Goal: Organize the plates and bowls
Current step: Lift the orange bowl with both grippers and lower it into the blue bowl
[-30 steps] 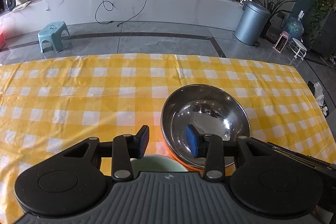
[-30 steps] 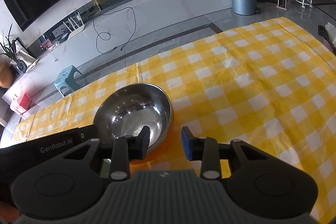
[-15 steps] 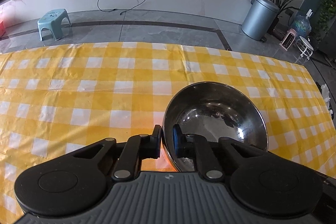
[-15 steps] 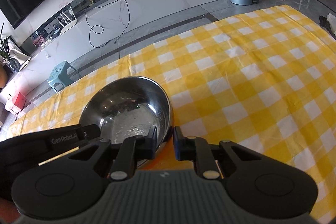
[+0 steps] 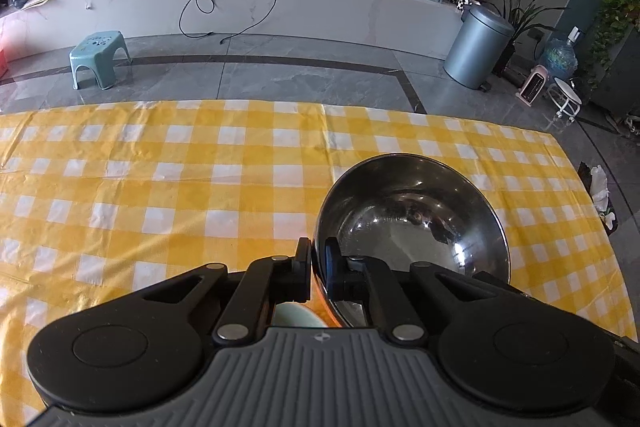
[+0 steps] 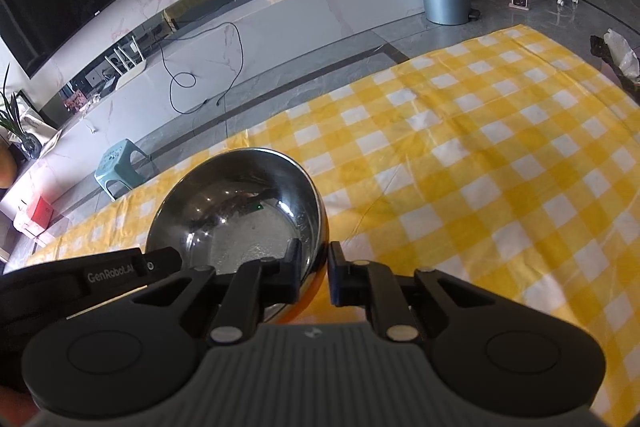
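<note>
A shiny steel bowl [image 5: 412,223] is held above the yellow checked tablecloth [image 5: 160,187]. My left gripper [image 5: 318,267] is shut on its left rim. My right gripper [image 6: 314,269] is shut on its right rim; the bowl [image 6: 240,215] fills the left middle of the right wrist view. A pale green dish [image 5: 298,317] shows just below the left gripper's fingers, mostly hidden. An orange edge [image 5: 322,301] shows under the bowl's near side.
The left gripper's black body [image 6: 80,275] sits at the left of the right wrist view. The table's far edge runs along the grey floor [image 5: 280,75]. A teal stool [image 5: 98,57] and a metal bin [image 5: 476,47] stand beyond it.
Both grippers closed from open onto the bowl's rim, one on each side. The bowl has risen and sits higher over the cloth than a second ago.
</note>
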`<state>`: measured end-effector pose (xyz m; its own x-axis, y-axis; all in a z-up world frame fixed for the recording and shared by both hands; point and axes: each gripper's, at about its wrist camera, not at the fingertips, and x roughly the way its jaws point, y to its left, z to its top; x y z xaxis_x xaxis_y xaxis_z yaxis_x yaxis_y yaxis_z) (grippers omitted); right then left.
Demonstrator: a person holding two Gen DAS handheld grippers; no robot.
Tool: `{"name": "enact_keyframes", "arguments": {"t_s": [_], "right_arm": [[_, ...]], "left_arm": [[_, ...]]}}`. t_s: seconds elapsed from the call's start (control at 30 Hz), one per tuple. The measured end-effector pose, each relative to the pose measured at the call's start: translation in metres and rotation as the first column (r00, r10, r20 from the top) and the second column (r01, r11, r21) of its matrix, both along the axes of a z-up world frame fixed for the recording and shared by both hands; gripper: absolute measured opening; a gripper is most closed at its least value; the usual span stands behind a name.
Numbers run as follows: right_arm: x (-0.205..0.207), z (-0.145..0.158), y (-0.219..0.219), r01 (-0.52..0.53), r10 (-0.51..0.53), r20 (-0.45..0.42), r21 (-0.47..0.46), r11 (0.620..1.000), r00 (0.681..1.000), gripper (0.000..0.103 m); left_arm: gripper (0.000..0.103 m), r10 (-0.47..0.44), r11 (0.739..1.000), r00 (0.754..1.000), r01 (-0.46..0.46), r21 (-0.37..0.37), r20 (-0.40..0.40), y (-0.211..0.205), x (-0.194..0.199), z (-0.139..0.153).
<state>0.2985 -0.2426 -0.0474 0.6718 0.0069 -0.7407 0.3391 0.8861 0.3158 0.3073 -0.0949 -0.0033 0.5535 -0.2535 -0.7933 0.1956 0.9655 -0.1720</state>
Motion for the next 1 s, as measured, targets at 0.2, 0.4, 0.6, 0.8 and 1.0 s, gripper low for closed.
{"name": "enact_keyframes", "arguments": {"t_s": [0.2, 0.4, 0.6, 0.8, 1.0], "right_arm": [[-0.043, 0.025, 0.003, -0.005, 0.005, 0.031, 0.023, 1.0, 1.0, 0.011], [-0.092, 0.041, 0.011, -0.032, 0.028, 0.056, 0.075, 0.997, 0.998, 0.011], [-0.139, 0.053, 0.024, -0.061, 0.053, 0.083, 0.106, 0.993, 0.995, 0.011], [-0.172, 0.058, 0.034, -0.084, 0.074, 0.091, 0.116, 0.99, 0.993, 0.009], [-0.194, 0.05, 0.041, -0.089, 0.082, 0.067, 0.104, 0.991, 0.994, 0.008]], "left_arm": [[0.007, 0.001, 1.0, 1.0, -0.001, 0.001, 0.03, 0.003, -0.039, 0.027], [0.008, 0.018, 1.0, 0.998, -0.018, -0.003, 0.053, 0.016, -0.084, 0.049], [0.009, 0.059, 0.997, 0.996, -0.055, -0.057, 0.061, 0.037, -0.127, 0.061], [0.011, 0.095, 0.99, 0.994, -0.089, -0.108, 0.051, 0.059, -0.162, 0.06], [0.011, 0.125, 0.979, 0.992, -0.127, -0.161, -0.027, 0.075, -0.187, 0.038]]}}
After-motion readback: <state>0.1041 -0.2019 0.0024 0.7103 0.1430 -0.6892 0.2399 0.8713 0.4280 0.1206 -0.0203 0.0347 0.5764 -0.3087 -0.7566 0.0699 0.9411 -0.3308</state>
